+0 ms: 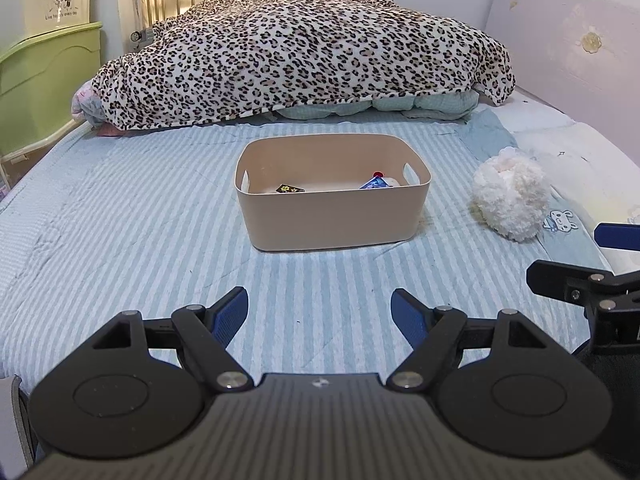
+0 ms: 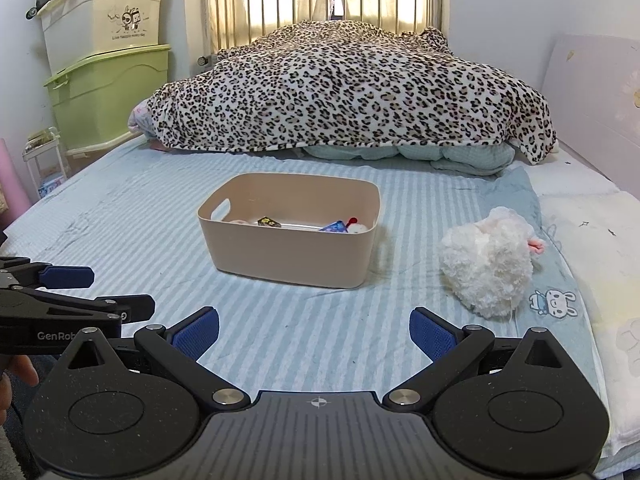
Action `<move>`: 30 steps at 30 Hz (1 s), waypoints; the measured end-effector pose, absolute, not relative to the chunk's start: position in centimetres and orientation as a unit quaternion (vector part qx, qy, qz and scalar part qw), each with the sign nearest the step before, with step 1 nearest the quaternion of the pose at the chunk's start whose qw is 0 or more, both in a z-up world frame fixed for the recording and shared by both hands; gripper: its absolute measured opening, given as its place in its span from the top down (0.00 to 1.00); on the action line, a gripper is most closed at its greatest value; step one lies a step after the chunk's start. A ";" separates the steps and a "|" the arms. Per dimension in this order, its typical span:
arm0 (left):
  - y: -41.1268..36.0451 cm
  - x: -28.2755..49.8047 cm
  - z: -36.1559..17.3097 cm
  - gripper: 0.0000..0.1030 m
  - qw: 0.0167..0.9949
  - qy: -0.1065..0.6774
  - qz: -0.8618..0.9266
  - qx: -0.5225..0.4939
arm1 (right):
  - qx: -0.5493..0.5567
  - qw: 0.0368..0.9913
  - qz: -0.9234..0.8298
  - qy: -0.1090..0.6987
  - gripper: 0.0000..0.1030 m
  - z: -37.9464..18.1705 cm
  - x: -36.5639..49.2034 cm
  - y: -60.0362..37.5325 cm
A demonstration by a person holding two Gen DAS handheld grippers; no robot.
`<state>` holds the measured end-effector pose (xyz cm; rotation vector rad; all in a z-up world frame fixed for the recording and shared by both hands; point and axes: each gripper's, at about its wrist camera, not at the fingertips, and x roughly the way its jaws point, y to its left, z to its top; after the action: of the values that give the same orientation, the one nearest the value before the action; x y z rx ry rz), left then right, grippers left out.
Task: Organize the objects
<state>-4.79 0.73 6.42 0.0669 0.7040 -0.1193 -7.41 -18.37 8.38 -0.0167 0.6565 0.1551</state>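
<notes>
A beige plastic bin [image 1: 332, 216] [image 2: 288, 254] stands in the middle of the striped bed. Inside it lie a small black packet [image 1: 290, 189] [image 2: 268, 222], a blue packet [image 1: 375, 184] [image 2: 334, 227] and a small white toy with a red part [image 2: 356, 226]. A fluffy white plush toy [image 1: 510, 196] [image 2: 486, 262] lies on the bed to the right of the bin. My left gripper [image 1: 320, 316] is open and empty, low over the bed in front of the bin. My right gripper [image 2: 314, 334] is open and empty, beside the left one, which also shows in the right wrist view [image 2: 68, 276].
A leopard-print blanket [image 1: 304, 52] [image 2: 352, 88] is heaped across the far half of the bed over a pale blue quilt [image 2: 460, 156]. White pillows [image 2: 592, 248] lie along the right wall. Green and cream storage boxes [image 2: 108, 52] are stacked at the left.
</notes>
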 end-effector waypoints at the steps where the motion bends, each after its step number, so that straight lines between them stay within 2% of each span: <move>1: 0.7 -4.8 6.4 0.23 0.936 0.346 -0.059 0.034 | -0.007 0.943 0.076 0.323 0.00 8.4 -7.5 -18.4; 30: 0.8 -4.8 5.9 0.23 0.930 0.361 -0.070 0.018 | -0.010 0.941 0.078 0.331 0.00 7.9 -7.5 -18.2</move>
<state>-4.83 0.81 5.88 0.0370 0.7390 -0.1441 -7.48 -18.21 7.88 -0.0199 0.6745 0.1583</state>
